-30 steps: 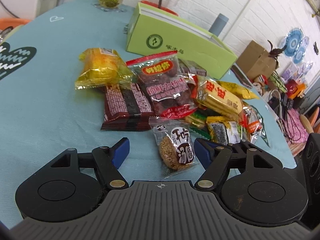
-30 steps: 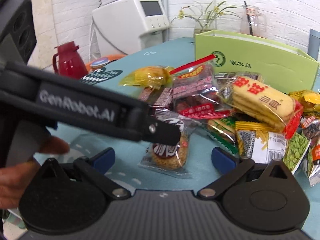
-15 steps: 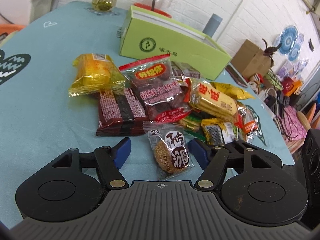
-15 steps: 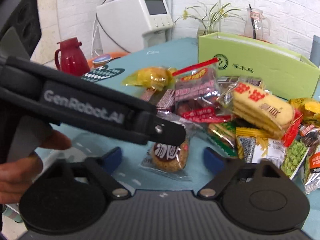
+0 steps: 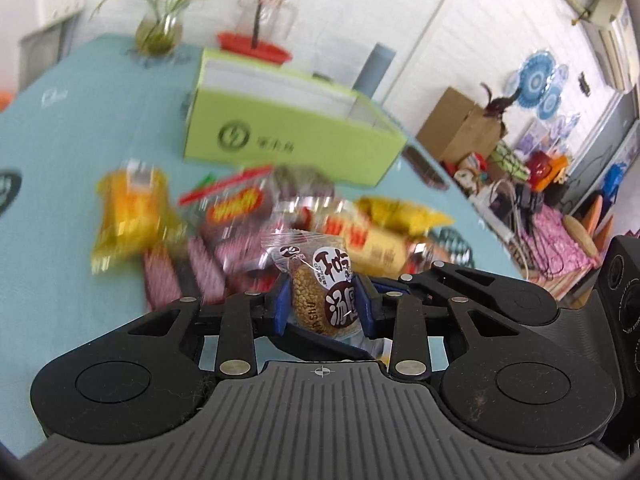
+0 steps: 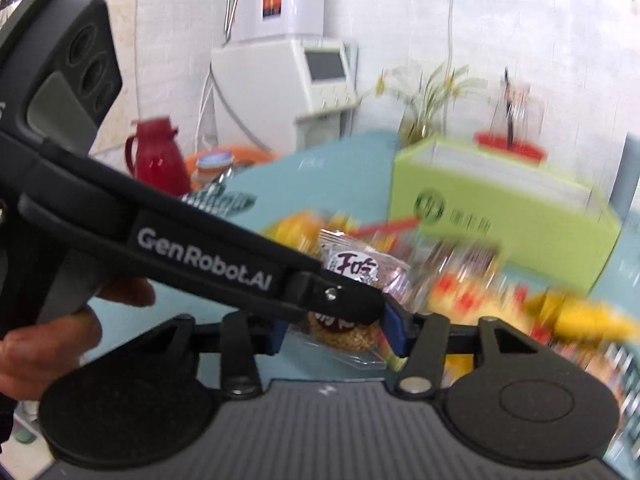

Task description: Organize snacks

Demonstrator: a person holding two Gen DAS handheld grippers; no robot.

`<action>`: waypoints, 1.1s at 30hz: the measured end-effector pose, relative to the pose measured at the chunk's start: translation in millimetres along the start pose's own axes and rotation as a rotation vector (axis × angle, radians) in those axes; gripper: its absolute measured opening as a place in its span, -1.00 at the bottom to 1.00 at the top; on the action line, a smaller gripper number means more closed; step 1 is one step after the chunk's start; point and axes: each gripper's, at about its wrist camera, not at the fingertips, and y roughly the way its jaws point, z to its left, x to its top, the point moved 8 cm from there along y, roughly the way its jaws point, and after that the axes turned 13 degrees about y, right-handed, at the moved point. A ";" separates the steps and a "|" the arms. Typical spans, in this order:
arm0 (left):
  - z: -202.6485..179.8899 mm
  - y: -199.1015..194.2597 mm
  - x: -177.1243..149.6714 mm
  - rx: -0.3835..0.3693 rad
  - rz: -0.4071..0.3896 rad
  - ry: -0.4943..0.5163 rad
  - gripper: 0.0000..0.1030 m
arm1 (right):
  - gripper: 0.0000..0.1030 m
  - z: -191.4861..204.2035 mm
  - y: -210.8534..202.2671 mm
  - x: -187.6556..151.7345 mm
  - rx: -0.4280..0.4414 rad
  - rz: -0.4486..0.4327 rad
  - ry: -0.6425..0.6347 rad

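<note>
My left gripper (image 5: 322,306) is shut on a clear-wrapped sesame cake packet (image 5: 320,280) and holds it above the snack pile (image 5: 248,216) on the teal table. In the right wrist view the same packet (image 6: 356,276) sits between my right gripper's blue pads (image 6: 394,334), with the left gripper's arm (image 6: 200,260) crossing in front. My right gripper (image 6: 336,332) has its jaws drawn close around the packet; whether they press on it is hidden. An open green box (image 5: 288,132) stands behind the pile.
A glass vase with a plant (image 5: 158,32), a glass jug on a red tray (image 5: 260,40) and a grey cylinder (image 5: 374,66) stand behind the box. A red thermos (image 6: 156,160) and white machine (image 6: 280,80) are off the table's left. Table edge falls off at right.
My left gripper has shut on the sesame cake packet and lifted it off the table. My right gripper's jaws have narrowed around the same packet. Both views are blurred by motion.
</note>
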 end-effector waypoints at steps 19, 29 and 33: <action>67.2 190.6 187.6 0.091 0.036 0.114 -0.64 | 0.40 -150.7 140.6 148.7 -0.091 0.013 0.020; 50.8 126.3 165.8 0.106 -0.058 0.119 0.08 | 0.79 -146.7 50.3 119.9 -0.068 -0.109 0.083; 29.9 91.2 124.0 0.077 -0.061 0.104 0.09 | 0.83 -120.5 10.5 77.6 -0.018 -0.105 0.120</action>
